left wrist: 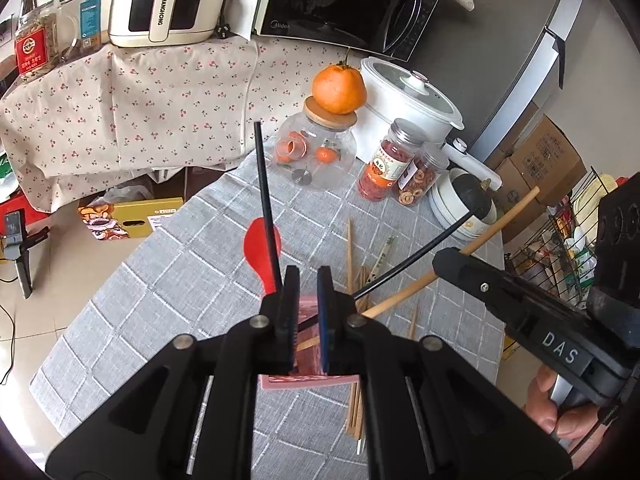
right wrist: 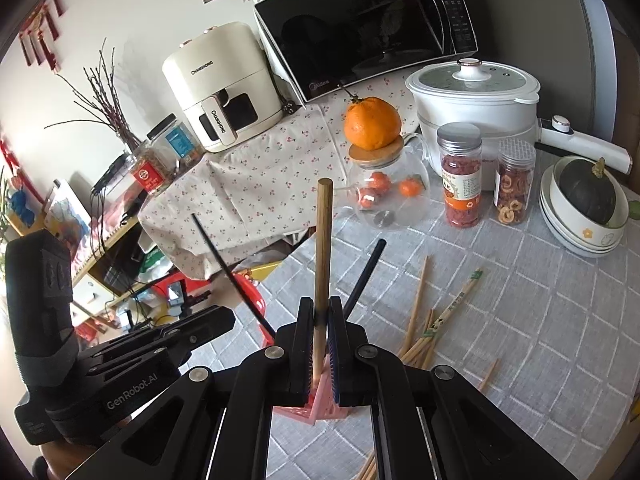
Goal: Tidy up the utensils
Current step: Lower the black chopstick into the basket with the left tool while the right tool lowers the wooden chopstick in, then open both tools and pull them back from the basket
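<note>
Two grippers: both over the pink holder [right wrist: 320, 404] on the tabletop [right wrist: 520, 320].
Right gripper [right wrist: 320, 344]: fingers clenched on a wooden chopstick [right wrist: 323, 248].
Left gripper [left wrist: 308, 304]: fingers narrowly parted; grasp unclear.
Right view only: loose chopsticks [right wrist: 420, 320] spread fully.

Each fisheye camera sits close behind its own jaws and looks forward and down along them onto the tabletop [left wrist: 168, 280]. The left view faces the microwave [left wrist: 344, 0] beyond its jaws, with the right gripper [left wrist: 472, 268] entering to their right. The right view shows the left gripper [right wrist: 192, 332] to the left of its jaws. Both views share the orange [right wrist: 372, 128], the jars and the white pot [right wrist: 476, 96].
</note>
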Motion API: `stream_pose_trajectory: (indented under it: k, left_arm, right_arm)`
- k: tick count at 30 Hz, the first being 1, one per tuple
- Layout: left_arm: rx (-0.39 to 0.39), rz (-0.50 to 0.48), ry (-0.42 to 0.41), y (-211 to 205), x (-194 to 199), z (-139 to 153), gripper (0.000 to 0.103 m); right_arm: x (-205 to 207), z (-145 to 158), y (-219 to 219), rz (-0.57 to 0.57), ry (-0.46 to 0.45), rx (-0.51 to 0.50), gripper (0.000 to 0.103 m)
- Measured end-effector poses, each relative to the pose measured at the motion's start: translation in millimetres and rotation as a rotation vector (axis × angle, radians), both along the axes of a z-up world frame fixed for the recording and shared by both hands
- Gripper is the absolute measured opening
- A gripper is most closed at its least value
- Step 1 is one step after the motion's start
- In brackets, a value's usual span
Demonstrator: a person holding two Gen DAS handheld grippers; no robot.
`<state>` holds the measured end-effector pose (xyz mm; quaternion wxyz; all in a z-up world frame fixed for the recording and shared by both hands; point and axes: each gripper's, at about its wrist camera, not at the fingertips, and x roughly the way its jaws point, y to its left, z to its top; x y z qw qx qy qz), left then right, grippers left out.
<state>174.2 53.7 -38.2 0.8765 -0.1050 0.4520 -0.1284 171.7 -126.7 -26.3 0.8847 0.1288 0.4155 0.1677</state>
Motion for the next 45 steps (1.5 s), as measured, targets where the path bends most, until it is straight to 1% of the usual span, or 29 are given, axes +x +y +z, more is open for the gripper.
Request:
stream_pose_trajectory:
  k: [6,8,12,13,14,19,23,25,27,29,30,32,33,35,37,42,45]
  left_arm:
    - [-0.005,0.006,-0.016,2,-5,6,0.01]
    - [0.008,0.007,-0.017,3,-7,6,0.017]
    - [0.05,0.012,-0.023,1,-10,6,0.023]
    - [0.056,0.014,-0.025,2,-11,6,0.027]
    - [0.062,0.017,-0.026,2,-11,6,0.032]
    - [0.074,0.031,-0.017,5,-13,4,0.039]
    - [0.09,0.032,-0.009,6,-17,3,0.049]
    - [0.086,0.026,-0.002,6,-20,3,0.052]
    - [0.082,0.02,0.005,6,-23,3,0.057]
    - [0.086,0.017,0.006,5,-27,3,0.063]
    - [0.089,0.016,0.005,4,-29,2,0.065]
    - [0.093,0.015,0.006,2,-33,2,0.072]
    - [0.092,0.015,0.006,1,-36,1,0.073]
    - [0.091,0.022,0.01,-1,-40,-1,0.076]
    - [0.086,0.025,0.019,-2,-44,-3,0.077]
    - [0.075,0.022,0.041,-9,-56,-8,0.08]
    - [0.104,-0.004,0.045,-17,-63,-10,0.08]
  right_arm:
    - [1,6,2,0.027,0.004,-0.003,0.007]
    - [3,4,4,0.032,0.027,-0.012,0.007]
    - [8,-6,6,0.054,0.091,-0.032,0.007]
    - [9,-9,6,0.053,0.101,-0.035,0.008]
    - [10,-11,6,0.047,0.104,-0.037,0.009]
    - [12,-10,-2,0.014,0.101,-0.005,0.011]
    - [7,2,-9,0.014,0.07,0.014,0.019]
    - [4,7,-13,0.013,0.06,0.018,0.021]
    - [-1,14,-19,0.012,0.051,0.019,0.026]
    - [-5,19,-26,0.007,0.042,0.014,0.039]
    - [-8,22,-30,0.003,0.037,0.011,0.042]
    - [-13,25,-39,-0.006,0.031,0.001,0.047]
    - [-16,26,-43,-0.01,0.032,-0.007,0.049]
    - [-21,26,-52,-0.018,0.036,-0.023,0.056]
    - [-26,23,-60,-0.023,0.042,-0.04,0.06]
    - [-38,15,-77,-0.04,0.069,-0.094,0.065]
    - [-44,8,-87,-0.056,0.097,-0.11,0.07]
